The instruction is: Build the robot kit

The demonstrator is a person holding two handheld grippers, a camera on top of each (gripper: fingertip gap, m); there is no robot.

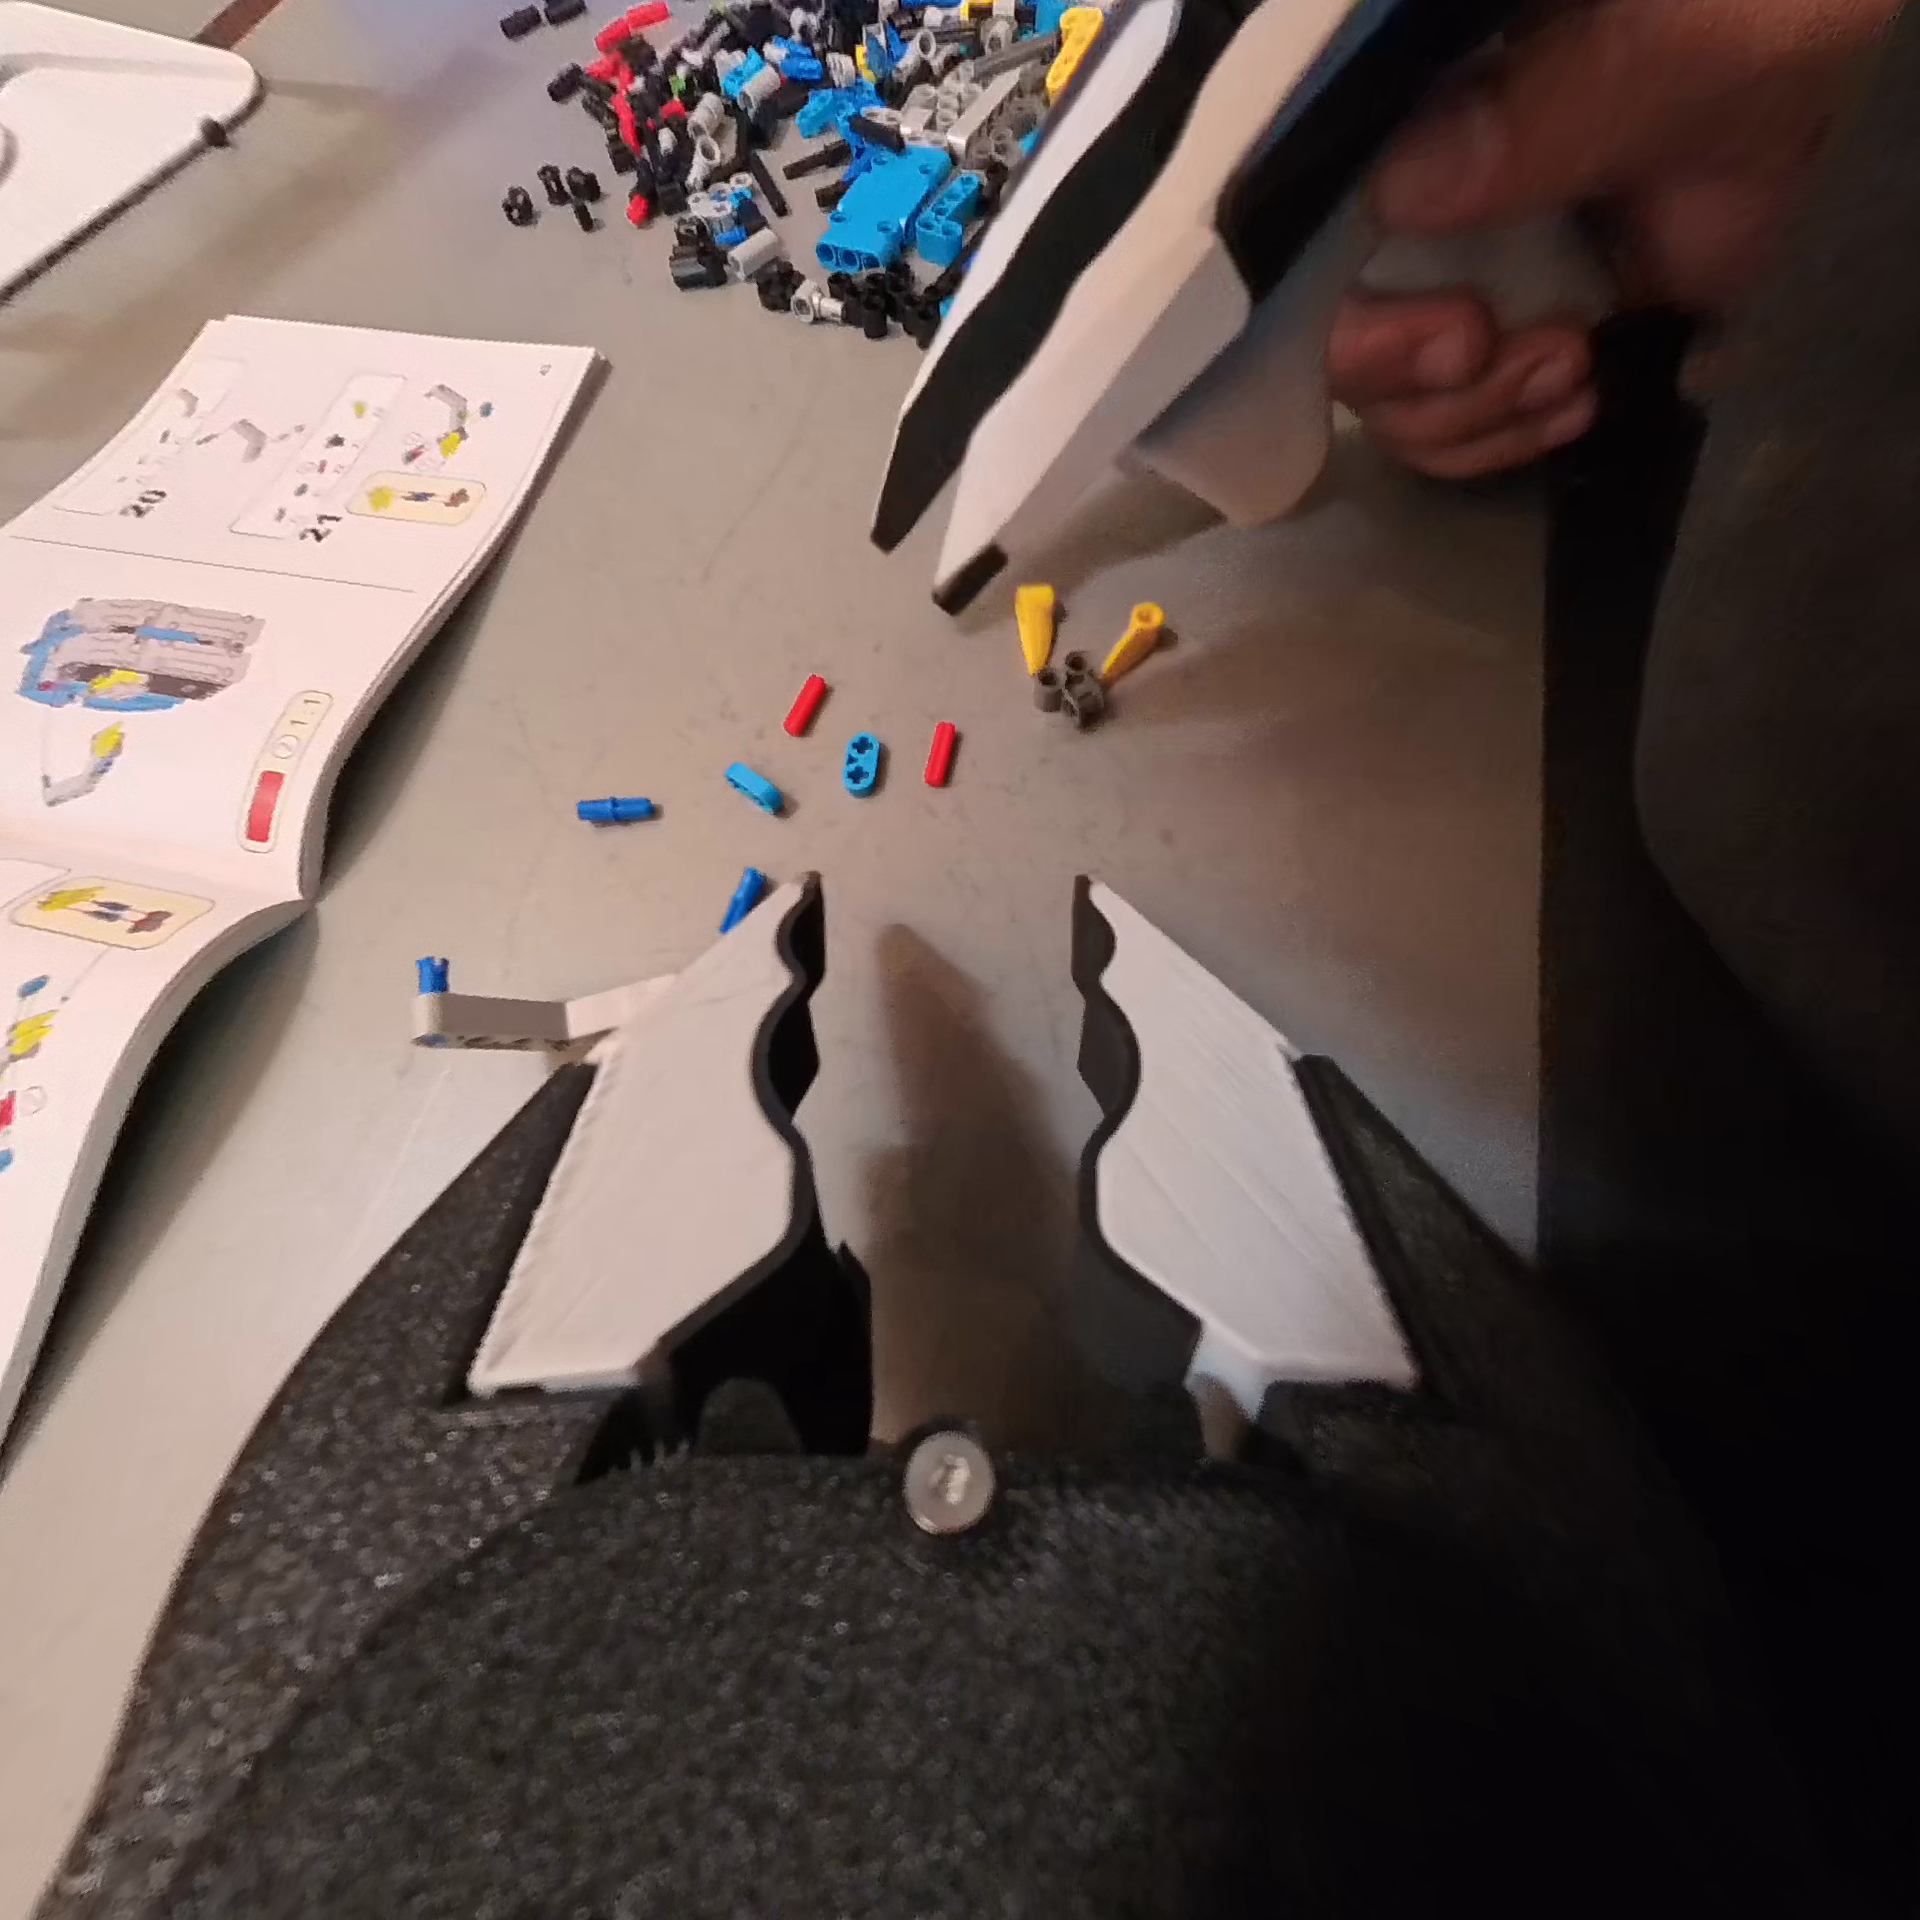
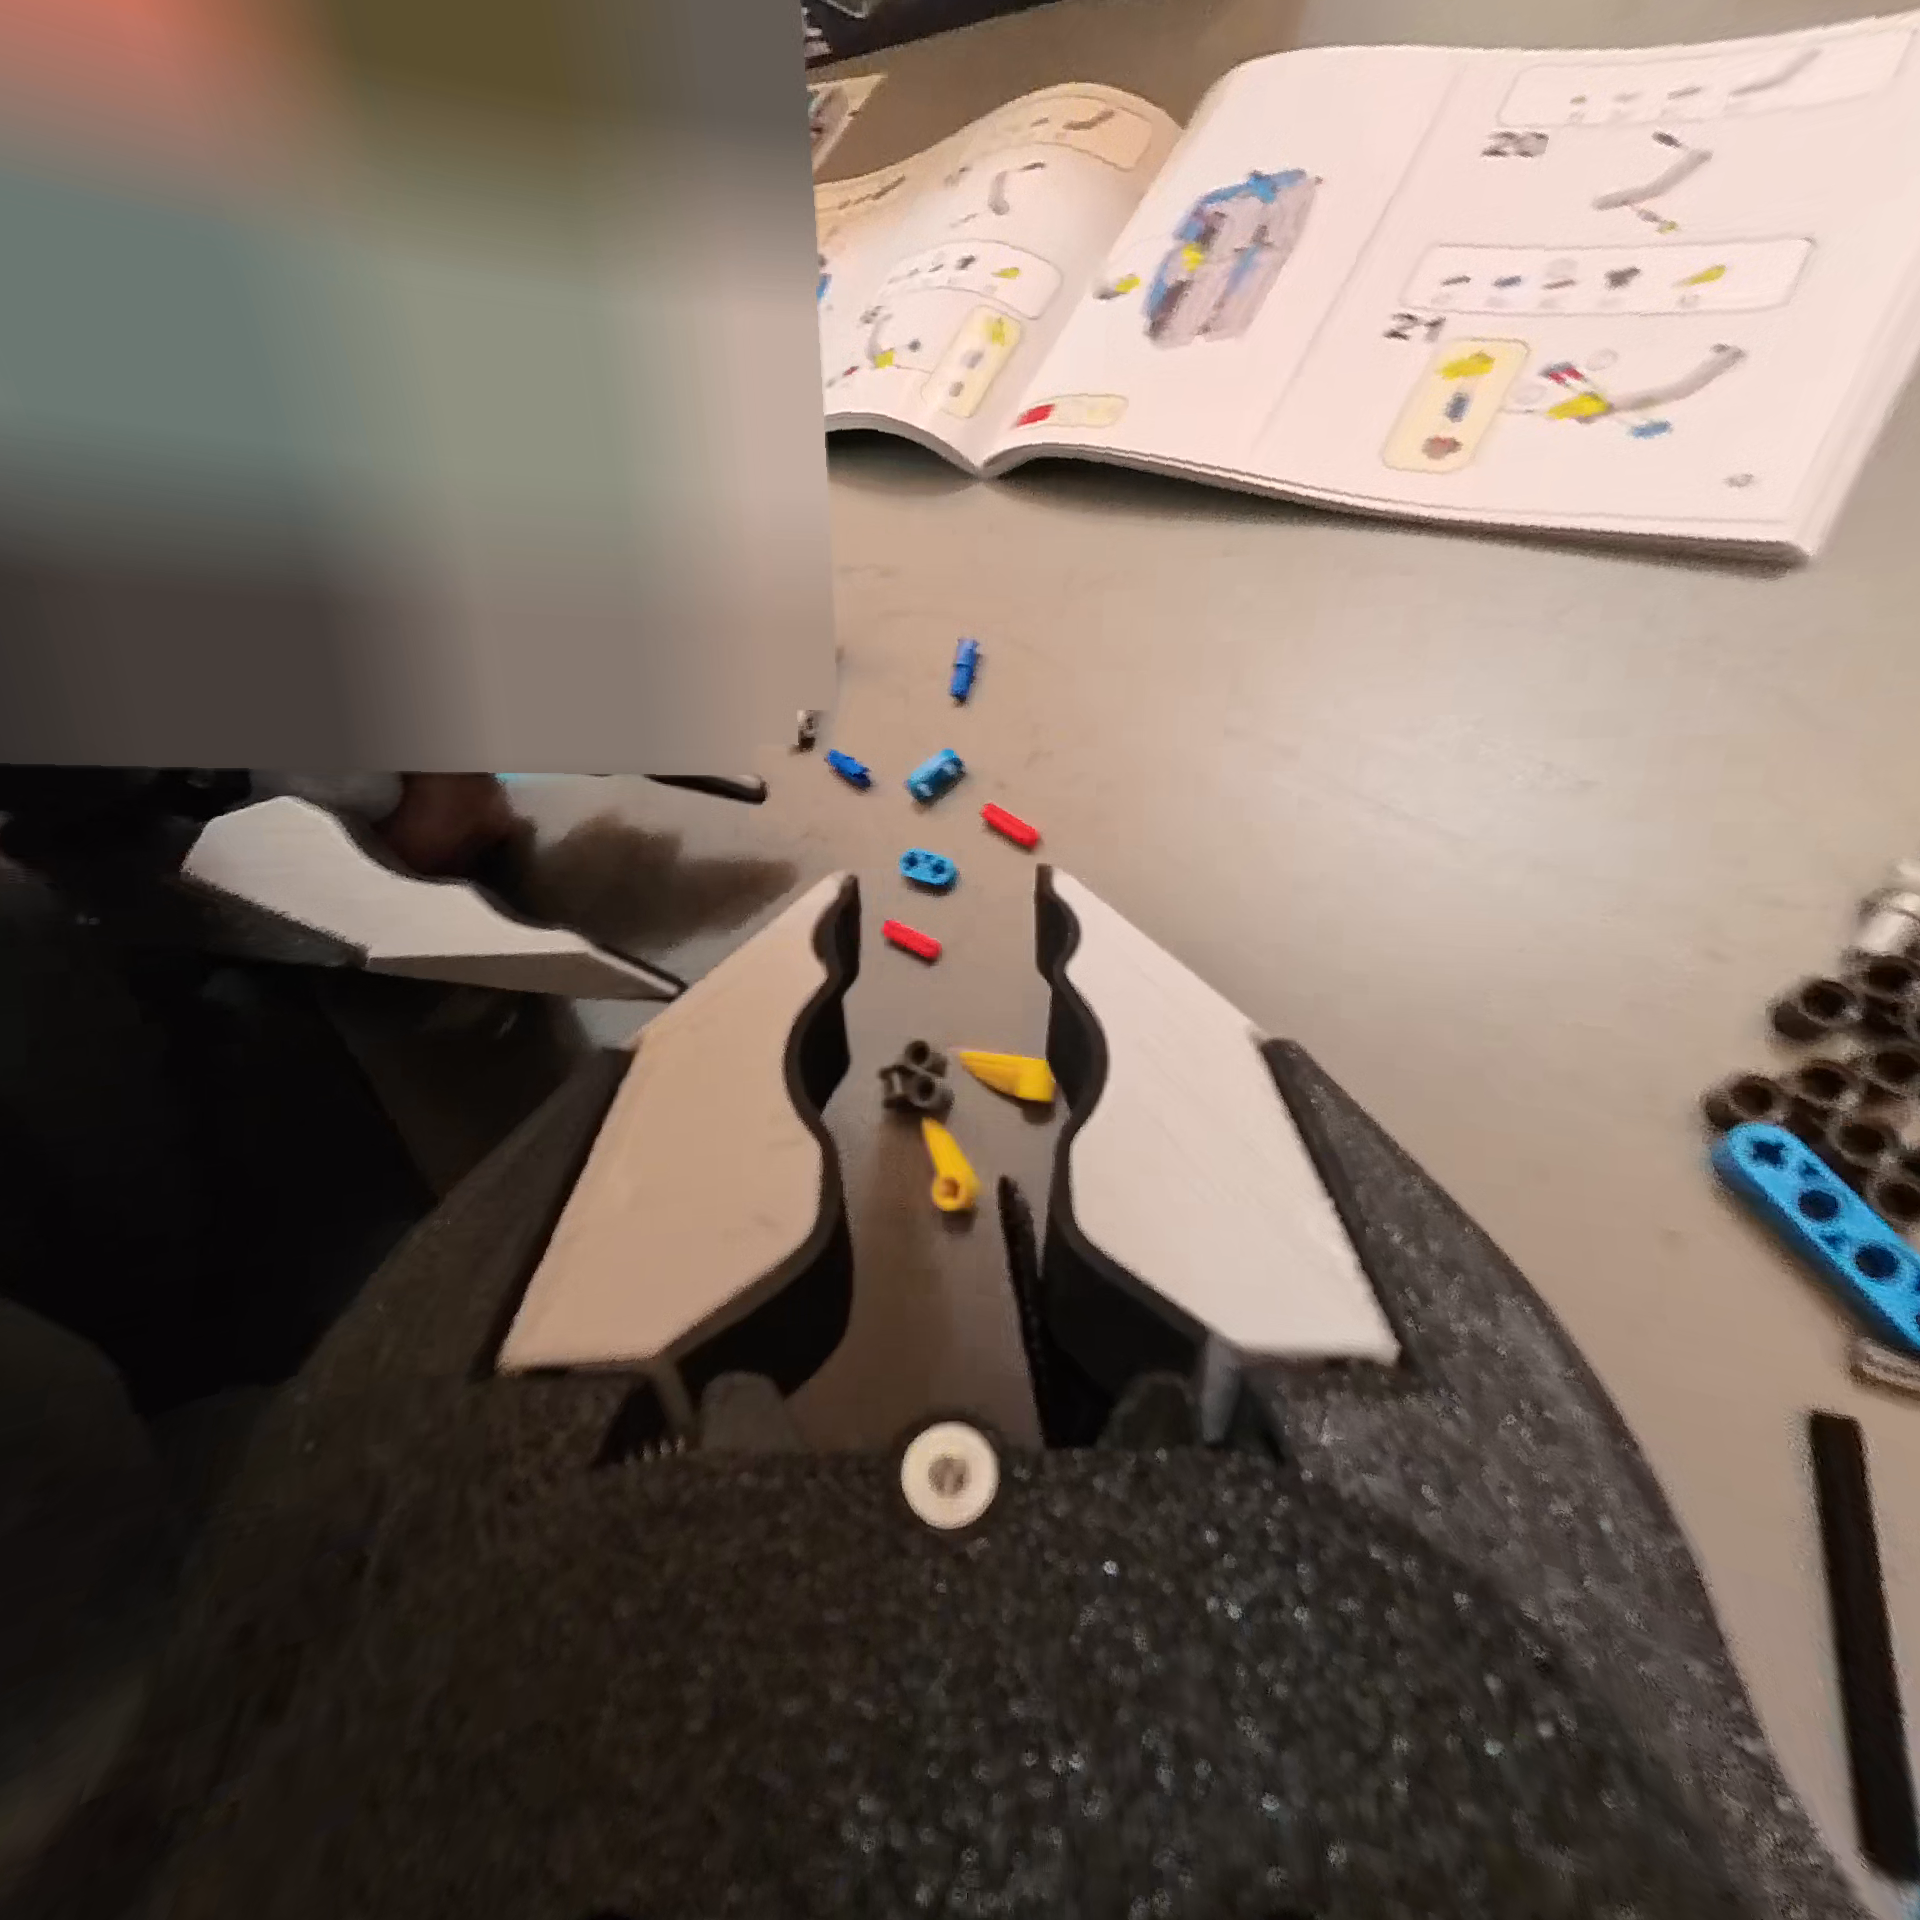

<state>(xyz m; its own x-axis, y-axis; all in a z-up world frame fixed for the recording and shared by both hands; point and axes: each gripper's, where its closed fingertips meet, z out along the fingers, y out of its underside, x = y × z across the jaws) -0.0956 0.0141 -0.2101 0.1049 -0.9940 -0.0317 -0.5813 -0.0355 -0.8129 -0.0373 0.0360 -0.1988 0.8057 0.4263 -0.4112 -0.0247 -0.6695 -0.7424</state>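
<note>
Two hand-held claws hover over a grey surface (image 1: 665,582) scattered with small plastic building pieces. The left claw (image 1: 945,883) is spread wide and holds nothing, its tips low over bare surface. Just ahead of it lie two red pins (image 1: 805,704) (image 1: 939,753), a blue two-hole link (image 1: 861,764), a second light blue link (image 1: 754,787) and a blue pin (image 1: 615,809); another blue pin (image 1: 742,898) sits right beside its left finger. A grey beam with a blue peg (image 1: 488,1018) lies partly hidden behind that same finger.

The right claw (image 2: 945,878) is also spread and empty. Between its fingers, resting on the surface, are a dark grey connector (image 2: 914,1075) and two yellow cone-shaped pieces (image 2: 1008,1073) (image 2: 948,1164), with one red pin (image 2: 912,939) nearer the tips. In the left wrist view, this claw (image 1: 940,566) comes in from the upper right, held by a hand (image 1: 1475,353), its tips just short of the yellow pieces and the connector.

An open instruction booklet (image 1: 260,582) lies on the left claw's left. A large heap of loose parts (image 1: 831,166) in blue, black, grey, red and yellow lies beyond, at the far side of the surface. In the right wrist view, a cluster of black bushings (image 2: 1839,1081), a blue holed beam (image 2: 1829,1226) and a black rod (image 2: 1860,1631) lie to the right claw's right.
</note>
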